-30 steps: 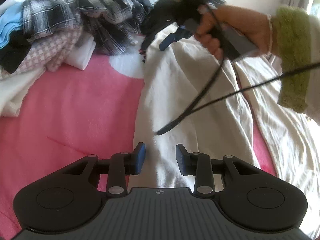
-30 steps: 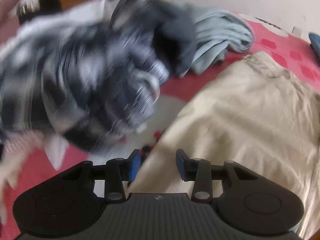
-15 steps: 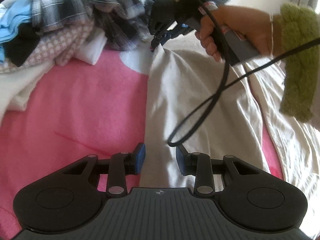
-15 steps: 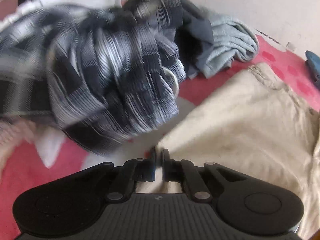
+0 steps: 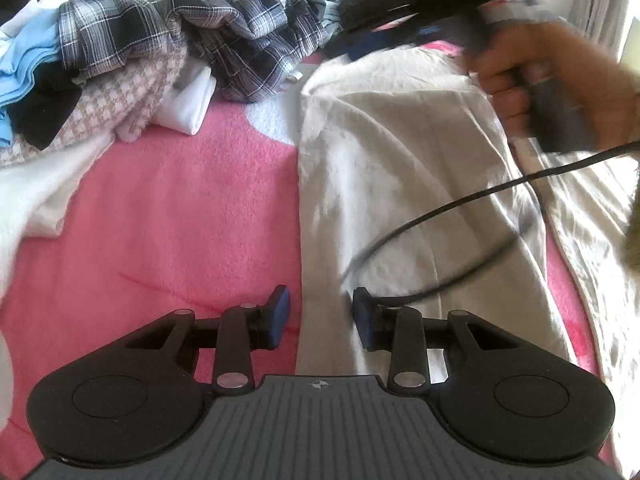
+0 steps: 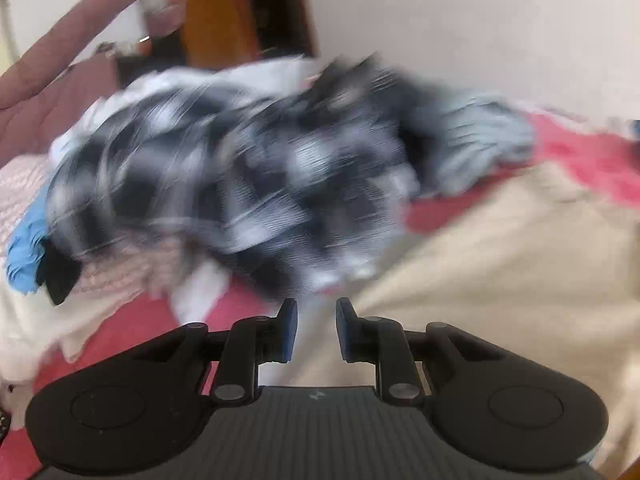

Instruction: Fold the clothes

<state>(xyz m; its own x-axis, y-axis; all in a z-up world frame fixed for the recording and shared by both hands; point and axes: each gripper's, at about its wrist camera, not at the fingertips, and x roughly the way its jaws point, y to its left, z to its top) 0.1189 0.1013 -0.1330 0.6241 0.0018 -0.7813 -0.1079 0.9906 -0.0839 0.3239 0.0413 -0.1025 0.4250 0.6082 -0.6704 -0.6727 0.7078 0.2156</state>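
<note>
Pink fleece bedding (image 5: 180,208) spreads under us, and we work on it with a gripper in each hand. Our left gripper (image 5: 320,314) hangs low over the near end of the cream garment (image 5: 400,152), its blue-padded jaws apart with nothing between them; the garment's left edge runs up the picture right between the two pads. That cream garment lies lengthwise on the bedding, wrinkled, stretching away toward the far end of the bed, where its top edge looks raised into a ridge.

At that far end, our right hand (image 5: 560,84) grips the handle of the other tool, blurred, just above the cloth. A black cable (image 5: 500,188) trails from it in a loop across the garment toward our left gripper.

From the right wrist view, our right gripper (image 6: 316,328) has its jaws parted and empty, poised above the edge of the same cream cloth (image 6: 500,280), which fills the right side of the picture. Whether the pads touch the fabric we cannot tell.

To the left of the garment sits a heap of unfolded clothes (image 5: 168,40): a dark plaid shirt (image 5: 256,36) on top, a pink houndstooth piece (image 5: 120,104), something light blue (image 5: 28,60), and white pieces (image 5: 188,100) beneath. Behind the heap, a pale wall (image 6: 460,20) rises.
</note>
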